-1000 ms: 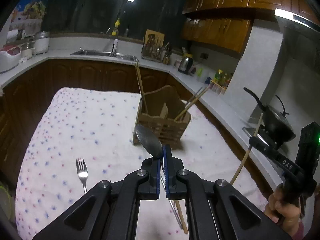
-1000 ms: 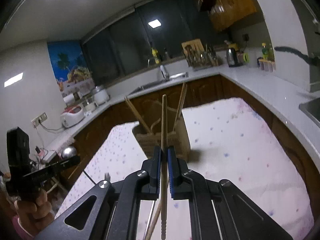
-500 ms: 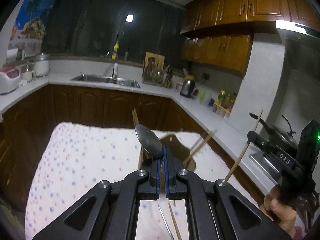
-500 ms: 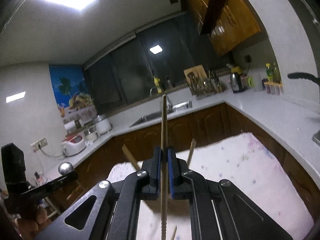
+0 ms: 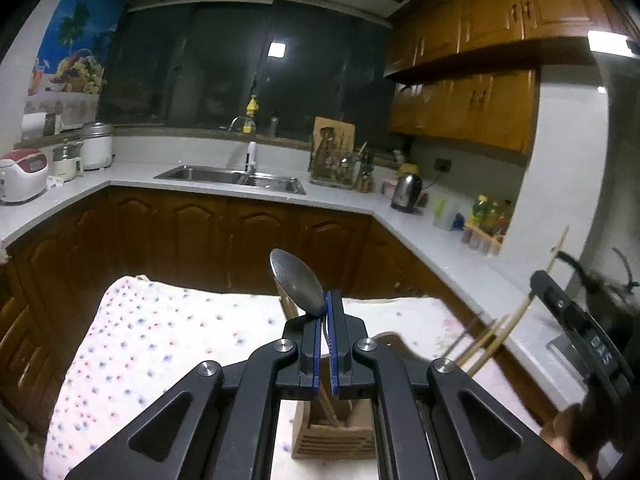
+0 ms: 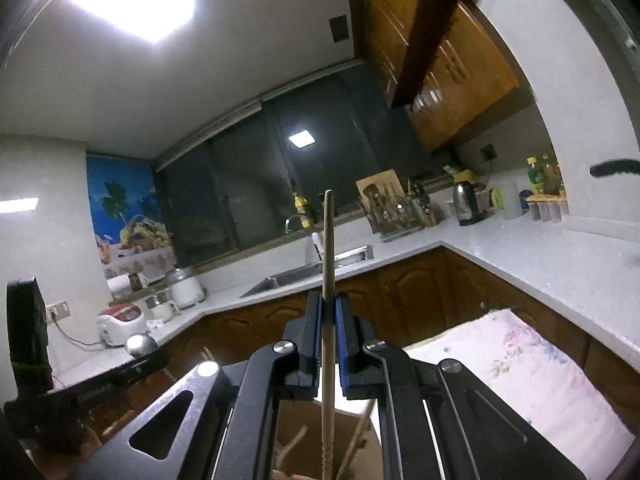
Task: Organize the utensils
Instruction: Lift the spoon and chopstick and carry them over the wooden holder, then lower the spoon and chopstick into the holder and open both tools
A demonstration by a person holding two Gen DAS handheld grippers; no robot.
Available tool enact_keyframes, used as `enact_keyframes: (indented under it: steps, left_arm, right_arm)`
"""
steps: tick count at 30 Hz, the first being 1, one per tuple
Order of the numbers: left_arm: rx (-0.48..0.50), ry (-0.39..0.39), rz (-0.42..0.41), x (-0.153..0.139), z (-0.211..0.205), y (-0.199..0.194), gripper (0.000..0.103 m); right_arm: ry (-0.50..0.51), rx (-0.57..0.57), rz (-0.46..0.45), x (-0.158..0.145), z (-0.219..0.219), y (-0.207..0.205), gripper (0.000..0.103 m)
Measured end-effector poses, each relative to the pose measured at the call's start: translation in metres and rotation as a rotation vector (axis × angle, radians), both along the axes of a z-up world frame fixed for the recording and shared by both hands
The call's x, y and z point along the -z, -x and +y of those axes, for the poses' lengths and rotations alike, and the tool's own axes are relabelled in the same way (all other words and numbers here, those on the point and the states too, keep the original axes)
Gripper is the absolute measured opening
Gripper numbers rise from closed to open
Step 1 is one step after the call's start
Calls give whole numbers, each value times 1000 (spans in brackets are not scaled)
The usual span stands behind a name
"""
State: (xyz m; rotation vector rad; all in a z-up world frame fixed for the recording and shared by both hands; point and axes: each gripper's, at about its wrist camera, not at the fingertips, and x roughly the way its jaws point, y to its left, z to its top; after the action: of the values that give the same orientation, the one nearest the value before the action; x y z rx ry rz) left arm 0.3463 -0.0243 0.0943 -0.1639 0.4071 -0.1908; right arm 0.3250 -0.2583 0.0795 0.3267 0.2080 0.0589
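Kitchen; "DAS"-marked right gripper

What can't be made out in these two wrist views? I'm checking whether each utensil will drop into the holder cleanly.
- Spoon handle: left wrist view, hidden between the left gripper fingers.
- Wooden holder compartments: both views, gripper bodies cover them.
- Chopstick lower tip: right wrist view, cut off by the bottom edge.

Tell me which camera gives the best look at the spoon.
The left wrist view: the spoon sits clamped in the left gripper, bowl up and sharp. The right wrist view catches only its bowl, off to the left.
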Motion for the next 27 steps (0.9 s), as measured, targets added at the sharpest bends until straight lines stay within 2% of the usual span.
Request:
enact_keyframes:
  steps: [7,12,18,22,27]
  left_arm:
    - [9,-16,60,34,-25,-28,1]
    - [8,-14,79,33,-17,-38,1]
    - [25,-20,103,34,-13,-46,1]
    - [38,3,141,41,-5,-50,2]
    - [42,16,170,46,-3,-54,2]
  right_arm:
    - [4,46,-40,5,-6,9,8]
    - [-15,63,-37,6,-11,3,7]
    - [-26,42,42,29,-6,-7,7]
    - [-21,7,117,49,1,-10,7]
    - [6,-26,171,57,6,-9,7]
